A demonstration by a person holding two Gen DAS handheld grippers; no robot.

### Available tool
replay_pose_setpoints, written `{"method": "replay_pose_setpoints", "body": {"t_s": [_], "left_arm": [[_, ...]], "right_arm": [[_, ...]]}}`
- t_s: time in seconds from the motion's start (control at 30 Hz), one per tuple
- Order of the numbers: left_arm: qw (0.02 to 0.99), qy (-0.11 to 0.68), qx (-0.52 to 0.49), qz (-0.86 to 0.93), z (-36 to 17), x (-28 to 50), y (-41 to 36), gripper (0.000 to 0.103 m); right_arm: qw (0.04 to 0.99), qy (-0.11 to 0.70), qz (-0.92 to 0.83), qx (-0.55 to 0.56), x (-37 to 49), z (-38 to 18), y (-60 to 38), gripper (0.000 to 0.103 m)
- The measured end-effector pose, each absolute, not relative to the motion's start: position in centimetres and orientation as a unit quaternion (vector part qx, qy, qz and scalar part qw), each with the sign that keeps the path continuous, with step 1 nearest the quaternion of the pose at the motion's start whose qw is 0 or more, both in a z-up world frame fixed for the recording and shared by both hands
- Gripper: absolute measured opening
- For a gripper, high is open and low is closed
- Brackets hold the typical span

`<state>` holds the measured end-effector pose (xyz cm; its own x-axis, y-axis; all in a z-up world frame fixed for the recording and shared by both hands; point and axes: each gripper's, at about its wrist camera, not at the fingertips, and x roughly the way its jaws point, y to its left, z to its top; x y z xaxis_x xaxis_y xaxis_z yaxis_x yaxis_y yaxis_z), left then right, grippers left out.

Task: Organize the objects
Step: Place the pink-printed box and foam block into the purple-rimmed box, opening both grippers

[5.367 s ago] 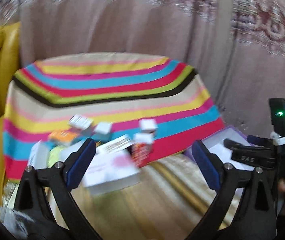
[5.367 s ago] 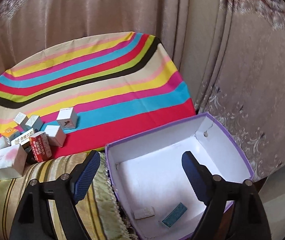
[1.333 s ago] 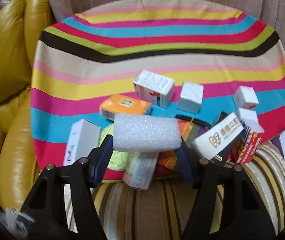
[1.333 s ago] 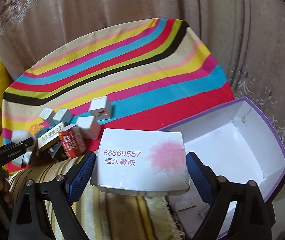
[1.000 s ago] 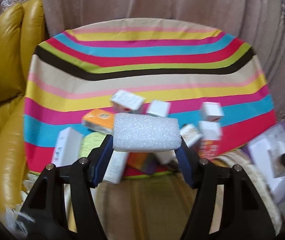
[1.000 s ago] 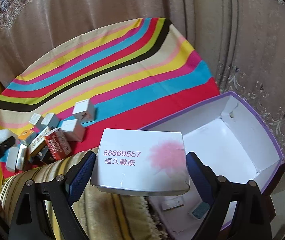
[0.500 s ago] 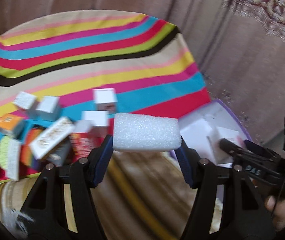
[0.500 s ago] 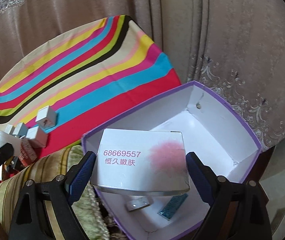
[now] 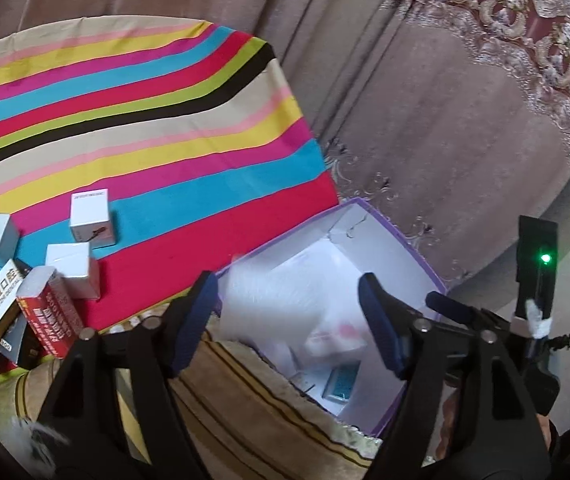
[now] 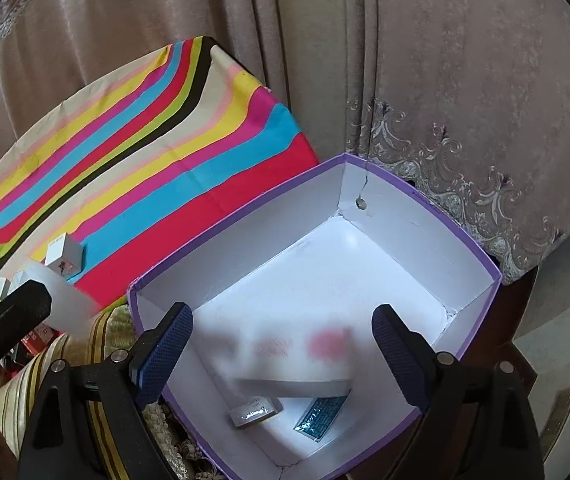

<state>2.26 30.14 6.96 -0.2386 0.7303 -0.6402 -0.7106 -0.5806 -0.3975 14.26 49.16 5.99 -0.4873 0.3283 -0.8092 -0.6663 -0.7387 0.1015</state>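
A purple box with a white inside (image 10: 425, 196) stands beside the striped cloth; it also shows in the left wrist view (image 9: 401, 240). My right gripper (image 10: 283, 344) is open above it, and the white carton with pink print (image 10: 285, 356) is a blur dropping between the fingers into the box. My left gripper (image 9: 289, 324) is open over the box's near corner, and the white foam block (image 9: 269, 300) is a blur falling just ahead of it. A small white pack (image 10: 255, 412) and a teal blister pack (image 10: 319, 418) lie on the box floor.
Several small cartons (image 9: 73, 268) lie on the striped cloth (image 9: 145, 128) to the left, among them a red one (image 9: 49, 320) and a white cube (image 9: 91, 218). A striped sofa arm (image 9: 245, 412) runs below. Curtains (image 10: 445, 80) hang behind.
Both grippers swung right over the purple box and opened. The foam block left the left gripper and the pink-print carton left the right gripper; both are falling.
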Motion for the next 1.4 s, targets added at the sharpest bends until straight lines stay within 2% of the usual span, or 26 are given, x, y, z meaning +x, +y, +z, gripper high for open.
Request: {"method": "replay_pose_setpoints", "body": {"t_s": [0.23,0.53,0.8,1.4], "left_arm": [[0.439,-0.035,-0.418,0.795,6.7,1.5,29.1,0.081],[0.404,-0.06,-0.416,0.813,6.7,1.3,25.7,0.081],[0.367,-0.112,-0.415,0.825,6.7,1.1,20.5,0.081],[0.239,-0.167,-0.397,0.87,6.5,1.4,9.1,0.081]], "right_arm": [[0.288,0.211,0.84,-0.407,14.3,6.0,49.0,0.093],[0.232,0.215,0.853,-0.416,12.9,6.0,46.5,0.093],[0.194,0.163,0.872,-0.419,11.2,6.6,43.1,0.093],[0.126,0.143,0.879,-0.438,8.8,6.6,38.8,0.093]]}}
